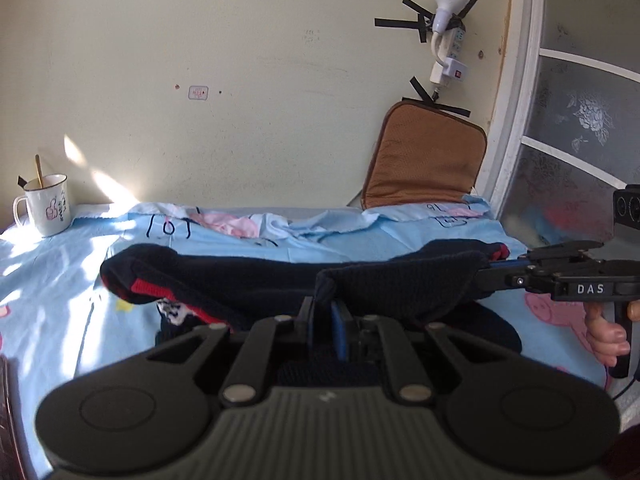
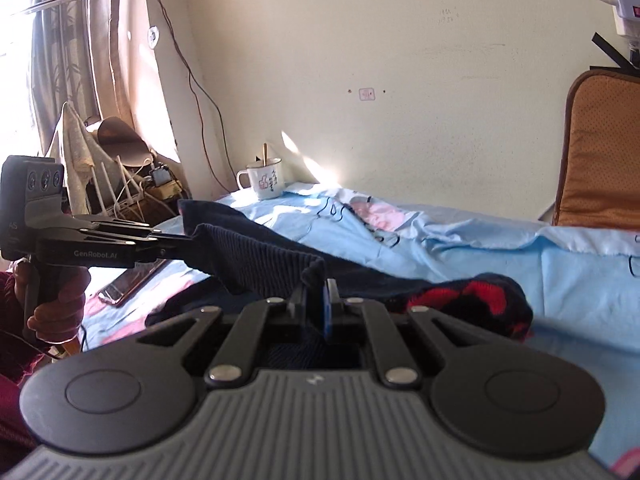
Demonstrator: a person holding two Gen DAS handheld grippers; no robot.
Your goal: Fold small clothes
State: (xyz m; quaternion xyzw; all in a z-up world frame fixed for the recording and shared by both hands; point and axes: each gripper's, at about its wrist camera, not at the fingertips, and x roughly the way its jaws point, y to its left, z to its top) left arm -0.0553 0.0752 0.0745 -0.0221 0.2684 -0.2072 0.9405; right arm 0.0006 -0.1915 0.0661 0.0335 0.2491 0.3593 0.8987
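- Step judged: hem of sweater (image 1: 248,280) lifted for a fold across the body.
- Left gripper (image 1: 326,312) found closed on the ribbed navy hem; cloth seen pinched between the fingers (image 1: 339,320), bunched just above the tips.
- Right gripper (image 2: 316,304) likewise found closed on the same hem; fold of knit draped over its fingers (image 2: 329,308).
- Right gripper also seen in the left view (image 1: 486,270), its tip buried in the hem's far end. Left gripper seen in the right view (image 2: 186,242), holding the other end.
- Hem stretched as a band between the two grips, raised off the sheet (image 1: 400,236); rest of the sweater lay below and beyond on the bed, red-patterned part resting on the sheet.
- Sag noted mid-band; tension judged moderate, not taut.
- Recommended: both hands kept level and evenly apart, so the edge lands straight.
- Recommended: hem carried over the body in one sweep, lowered flat before release, both grips let go together.
- Risk judged: thick knit slipping from shallow pinch; uneven pull skewing the fold line.
- Mug (image 1: 46,210) stood at the far left by the wall, well apart from the sweater; phone (image 2: 132,280) lay near the garment's left side, to be kept clear of the sweep.
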